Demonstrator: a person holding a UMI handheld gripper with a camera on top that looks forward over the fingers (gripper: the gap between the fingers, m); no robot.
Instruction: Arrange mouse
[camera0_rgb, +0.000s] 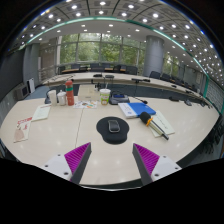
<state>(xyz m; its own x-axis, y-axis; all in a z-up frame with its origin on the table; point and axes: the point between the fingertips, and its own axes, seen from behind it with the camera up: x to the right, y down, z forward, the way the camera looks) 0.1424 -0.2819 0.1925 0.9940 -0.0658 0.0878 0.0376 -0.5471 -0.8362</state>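
Observation:
A dark mouse (113, 126) lies on a round black mouse mat (112, 131) on the pale table (60, 135), just ahead of my fingers and centred between them. My gripper (112, 162) is open and empty, its magenta pads (77, 156) wide apart, held short of the mat. Bare table shows between the fingers.
To the right of the mat lie a blue book (135, 110), papers and a dark object (153, 124). Beyond stand cups and bottles (62, 97), a pale cup (105, 96) and papers (40, 113) at the left. Chairs and windows are behind.

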